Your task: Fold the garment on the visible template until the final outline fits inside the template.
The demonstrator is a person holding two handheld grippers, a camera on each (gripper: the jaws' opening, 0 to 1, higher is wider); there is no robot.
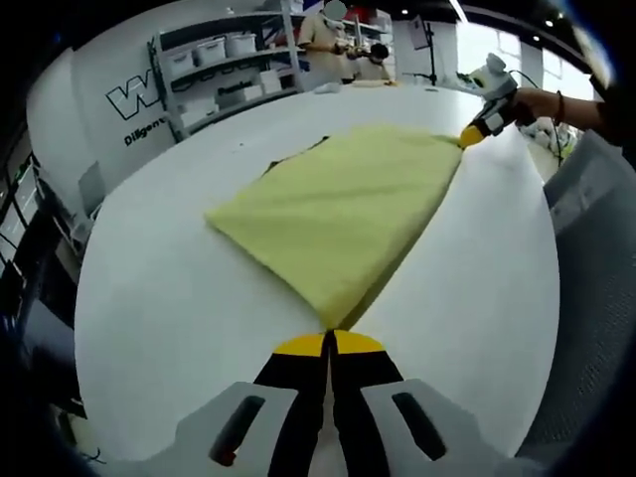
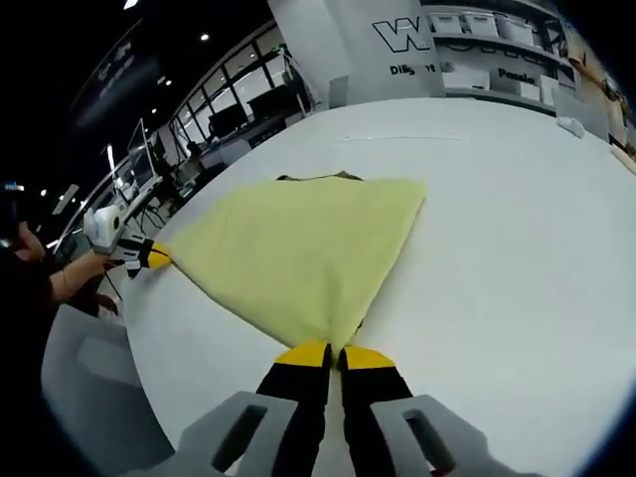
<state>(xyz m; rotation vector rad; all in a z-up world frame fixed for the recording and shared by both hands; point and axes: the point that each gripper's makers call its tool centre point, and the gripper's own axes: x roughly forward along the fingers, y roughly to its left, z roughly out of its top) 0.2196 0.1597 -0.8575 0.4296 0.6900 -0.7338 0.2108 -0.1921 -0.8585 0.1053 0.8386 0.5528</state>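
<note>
A folded pale yellow garment (image 1: 343, 204) lies on the white table (image 1: 179, 288). In the left gripper view my left gripper (image 1: 329, 343) is shut on the garment's near corner, its yellow tips pressed together. The right gripper (image 1: 475, 132) appears at the far corner, held by a hand and pinching the cloth. In the right gripper view the garment (image 2: 298, 243) spreads ahead and my right gripper (image 2: 334, 354) is shut on its near corner. The left gripper (image 2: 149, 258) holds the far left corner. A dark strip of the template (image 2: 318, 177) peeks out beyond the garment's far edge.
Shelving with white bins (image 1: 224, 60) stands behind the table, and people (image 1: 328, 40) stand at the back. A grey wall with lettering (image 1: 139, 104) is on the left. The table's rounded edge (image 2: 139, 338) runs close to the left gripper.
</note>
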